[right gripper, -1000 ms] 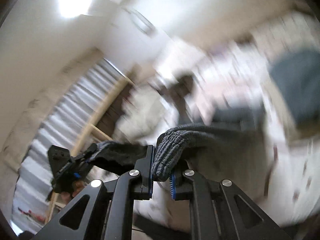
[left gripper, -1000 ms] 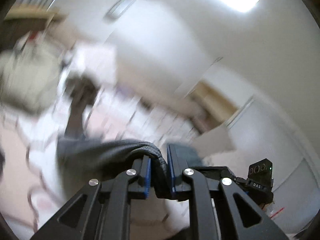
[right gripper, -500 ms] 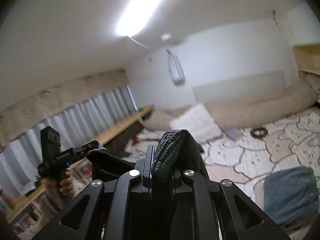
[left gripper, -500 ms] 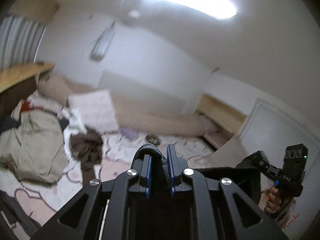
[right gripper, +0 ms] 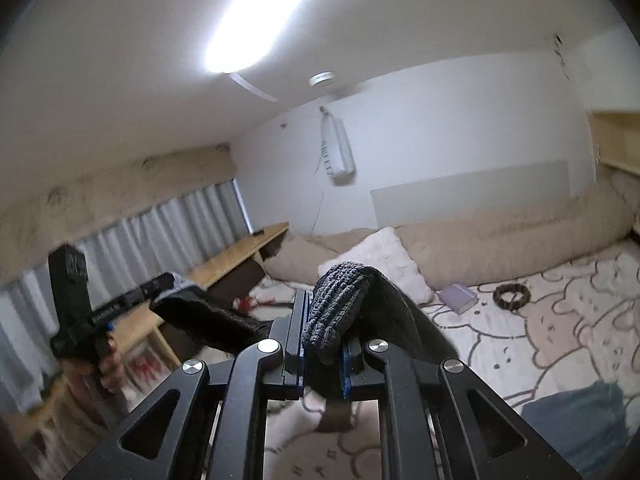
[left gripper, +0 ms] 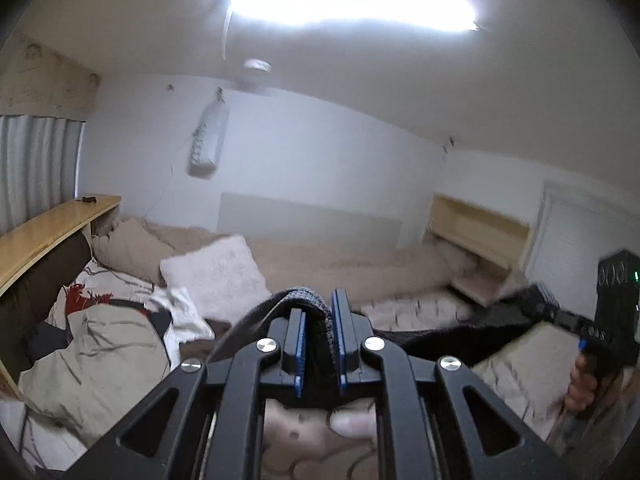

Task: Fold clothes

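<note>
A dark grey knitted garment (left gripper: pixel 316 312) is stretched in the air between my two grippers. My left gripper (left gripper: pixel 318 320) is shut on one ribbed edge of it. My right gripper (right gripper: pixel 322 322) is shut on the other edge (right gripper: pixel 336 300), which bunches over the pads. In the left wrist view the right gripper (left gripper: pixel 608 320) shows at the far right, with the garment (left gripper: pixel 460 332) running to it. In the right wrist view the left gripper (right gripper: pixel 92 304) shows at the left, cloth (right gripper: pixel 204 316) hanging from it. Both are raised high above the bed.
Below lies a bed with a patterned sheet (right gripper: pixel 560 320), a white pillow (left gripper: pixel 216 272), a beige bolster (right gripper: pixel 500 248), a crumpled beige garment (left gripper: pixel 92 356) and a folded blue one (right gripper: pixel 576 424). A wooden shelf (left gripper: pixel 44 232) and curtains (right gripper: pixel 140 236) run along the left.
Both grippers have lifted the garment from low over the bed to high in the air. The views have tilted up towards the far wall and ceiling.
</note>
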Demonstrator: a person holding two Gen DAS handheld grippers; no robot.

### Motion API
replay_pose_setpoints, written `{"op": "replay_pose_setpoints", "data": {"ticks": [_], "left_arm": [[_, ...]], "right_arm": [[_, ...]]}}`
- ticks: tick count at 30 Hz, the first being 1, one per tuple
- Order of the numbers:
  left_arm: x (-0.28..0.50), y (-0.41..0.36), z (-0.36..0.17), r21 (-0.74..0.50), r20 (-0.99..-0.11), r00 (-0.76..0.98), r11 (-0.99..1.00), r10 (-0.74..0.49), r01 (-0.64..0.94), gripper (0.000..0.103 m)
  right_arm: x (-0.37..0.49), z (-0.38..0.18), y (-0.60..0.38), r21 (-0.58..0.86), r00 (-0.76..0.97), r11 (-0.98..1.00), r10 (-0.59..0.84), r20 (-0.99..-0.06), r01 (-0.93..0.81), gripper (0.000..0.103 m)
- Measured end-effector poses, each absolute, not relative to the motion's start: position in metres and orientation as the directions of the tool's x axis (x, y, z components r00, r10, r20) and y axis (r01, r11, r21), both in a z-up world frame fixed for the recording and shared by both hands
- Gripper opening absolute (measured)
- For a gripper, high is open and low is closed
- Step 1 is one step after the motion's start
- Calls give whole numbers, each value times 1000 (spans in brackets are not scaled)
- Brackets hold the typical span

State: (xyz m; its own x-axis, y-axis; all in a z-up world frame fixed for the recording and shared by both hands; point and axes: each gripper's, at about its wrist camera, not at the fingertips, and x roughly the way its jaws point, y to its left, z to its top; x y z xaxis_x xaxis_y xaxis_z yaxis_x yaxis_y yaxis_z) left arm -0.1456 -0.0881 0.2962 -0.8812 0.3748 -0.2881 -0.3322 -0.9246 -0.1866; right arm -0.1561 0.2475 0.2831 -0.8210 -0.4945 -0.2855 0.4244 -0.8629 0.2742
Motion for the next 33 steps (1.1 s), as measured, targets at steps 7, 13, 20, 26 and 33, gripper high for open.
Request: {"op": "replay_pose_setpoints", "data": {"ticks": [7,13,20,26,33], "left_arm": [[-93,-75,79,-244,-626,-671,-917,397,-315,12],[-63,-77,-127,-394,-843,-368,-916,391,-71,9],[-31,-82,-153,-413,-854,-353,-911,383,8,7],[-14,-84,-118,-365,-852,-390,-930,350,-39,1],[-23,-99,-152,-472,-830,-368,-879,419,66,14]], "right_arm": [[-100,94,236,261,-682,-878,-477,-554,402,13],[-71,-120,247,376,-359,-914,-405,-841,152,13],[-46,-151,256,376,-319,-923,-382,-867,80,13],[-29,-116,264,379,-354,-917,-397,-847,120,13],[-39,-167,261,379,-275,-925,-364,-890,-2,13]]}}
